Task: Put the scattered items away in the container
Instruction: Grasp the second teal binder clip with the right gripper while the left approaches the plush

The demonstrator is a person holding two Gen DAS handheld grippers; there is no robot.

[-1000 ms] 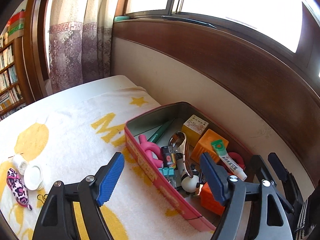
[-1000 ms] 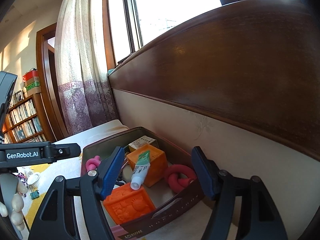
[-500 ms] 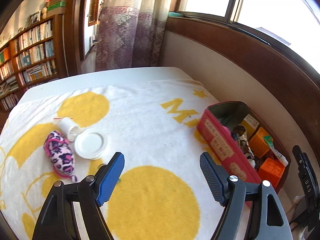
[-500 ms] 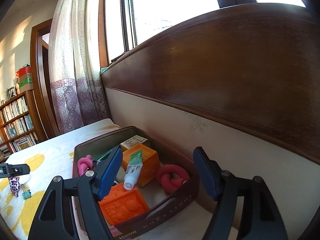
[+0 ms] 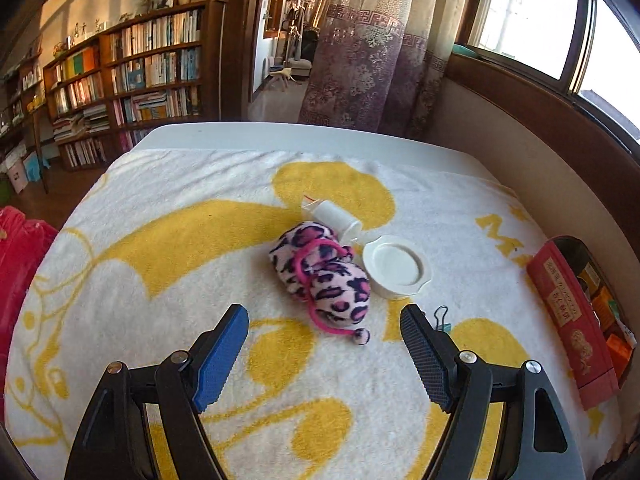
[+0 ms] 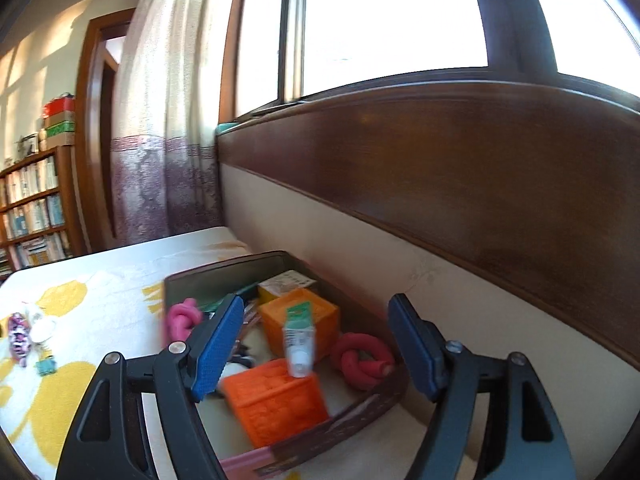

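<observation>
Tidying well advanced, not complete. Container (image 6: 200, 280): one open rectangular tin, red-sided, seen at the right edge of the left wrist view and at lower centre of the right wrist view, standing against the wall. Contents countable in the right wrist view: two orange blocks (image 6: 276, 400), one lying low in the frame and one behind it; one white tube with a green end (image 6: 298, 340) resting across them; two knotted foam twists, one red (image 6: 362, 362) at the right of the tin and one pink (image 6: 182, 318) at its left wall; one small printed carton (image 6: 286, 282) toward the back; further small pieces are hidden behind the near finger and are not counted. Still loose on the yellow-and-white towel (image 5: 160, 240), all grouped at centre of the left wrist view: one pink leopard-print plush pouch (image 5: 320, 272); one white bottle (image 5: 334, 216) lying on its side just above it; one white round lid (image 5: 396, 266) just right of the pouch; one binder clip (image 5: 442, 316) below the lid, partly behind the right finger. Four items judged left to move. Left gripper (image 5: 324, 360): spread wide, empty, aimed down at the pouch, clear of it. Right gripper (image 6: 316, 346): spread and empty, jaws opening slightly, hanging over the tin with nothing between the pads.
</observation>
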